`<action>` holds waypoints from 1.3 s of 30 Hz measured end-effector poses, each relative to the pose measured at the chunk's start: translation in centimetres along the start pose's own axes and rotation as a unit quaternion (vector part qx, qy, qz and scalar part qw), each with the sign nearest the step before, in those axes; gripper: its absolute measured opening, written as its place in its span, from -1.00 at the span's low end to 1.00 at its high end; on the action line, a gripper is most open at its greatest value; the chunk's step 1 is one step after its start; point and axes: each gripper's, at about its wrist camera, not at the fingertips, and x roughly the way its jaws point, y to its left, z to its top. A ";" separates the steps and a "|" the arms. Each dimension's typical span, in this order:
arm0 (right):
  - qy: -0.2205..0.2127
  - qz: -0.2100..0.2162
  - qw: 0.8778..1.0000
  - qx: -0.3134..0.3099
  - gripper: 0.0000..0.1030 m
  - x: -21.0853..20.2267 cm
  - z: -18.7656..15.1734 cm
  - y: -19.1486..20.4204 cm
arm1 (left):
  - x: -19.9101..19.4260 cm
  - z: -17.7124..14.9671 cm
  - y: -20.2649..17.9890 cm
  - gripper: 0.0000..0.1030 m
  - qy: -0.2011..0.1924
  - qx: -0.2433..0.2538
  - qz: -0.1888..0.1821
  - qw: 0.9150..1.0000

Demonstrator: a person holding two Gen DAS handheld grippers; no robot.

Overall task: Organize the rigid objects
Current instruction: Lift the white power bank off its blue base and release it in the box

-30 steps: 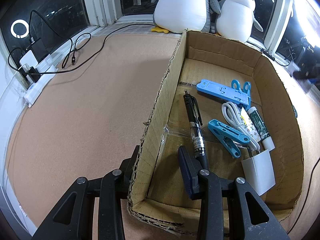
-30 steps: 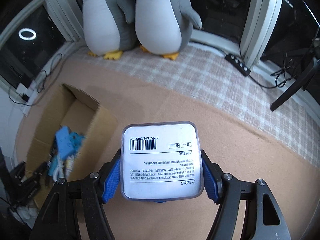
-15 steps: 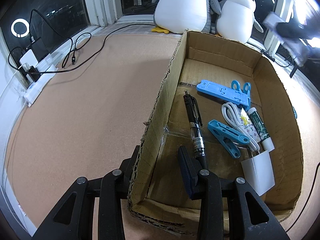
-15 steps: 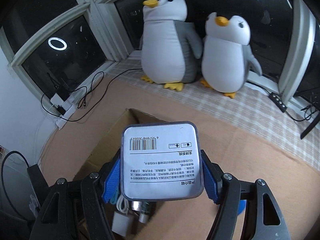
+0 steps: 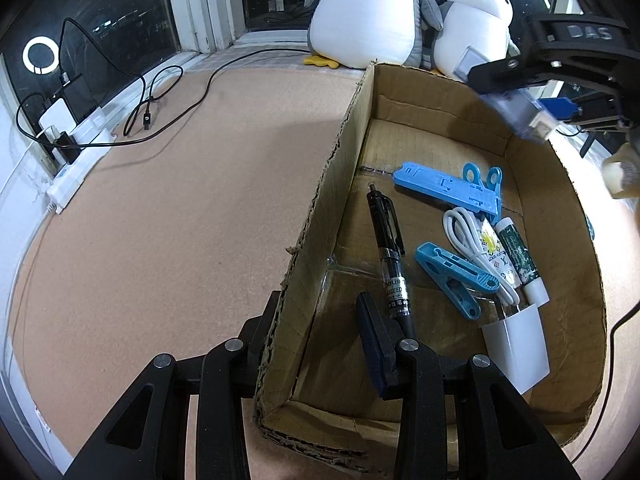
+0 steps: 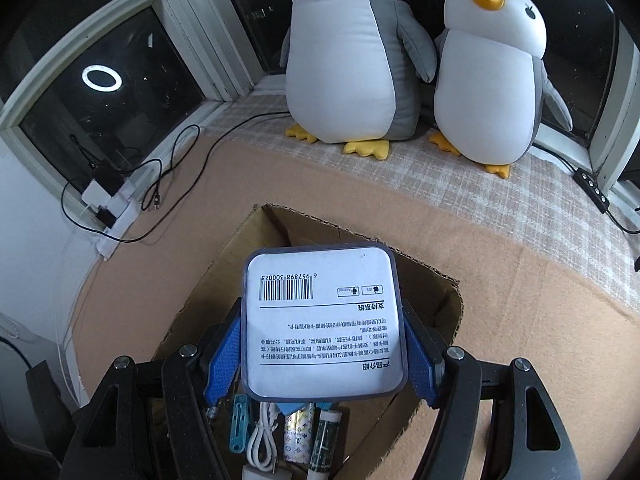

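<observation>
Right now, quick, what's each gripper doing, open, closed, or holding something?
Left gripper: shut on the side wall of the brown cardboard box.
Right gripper: shut on a clear square plastic case with a white barcode label.

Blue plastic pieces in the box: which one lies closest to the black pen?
The blue clothespin, lying just right of the black pen near its lower end. The long flat blue holder sits further back, beyond the pen's tip.

Two plush penguins (image 6: pixel 420 64) far by the window; black cable (image 5: pixel 160 92) and white power strip (image 5: pixel 76 164) at left.
</observation>
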 end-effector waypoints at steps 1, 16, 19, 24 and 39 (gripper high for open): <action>0.003 -0.002 1.000 0.000 0.30 0.4 0.1 0.0 | 0.0 0.0 0.0 -0.24 0.000 0.000 0.000 1.000; 0.032 -0.026 0.999 -0.007 0.31 3.4 0.6 0.3 | 0.0 0.0 0.0 -0.24 0.000 0.000 0.000 1.000; 0.035 -0.020 0.999 -0.003 0.31 3.6 0.6 0.2 | 0.0 0.0 0.0 -0.24 0.000 0.000 0.000 1.000; 0.031 -0.019 0.999 -0.014 0.37 3.3 0.8 0.4 | 0.1 0.0 0.0 -0.24 0.000 0.001 0.000 1.000; 0.027 -0.008 1.000 -0.009 0.37 1.2 0.2 0.2 | 0.1 0.0 0.0 -0.24 -0.001 0.000 0.000 1.000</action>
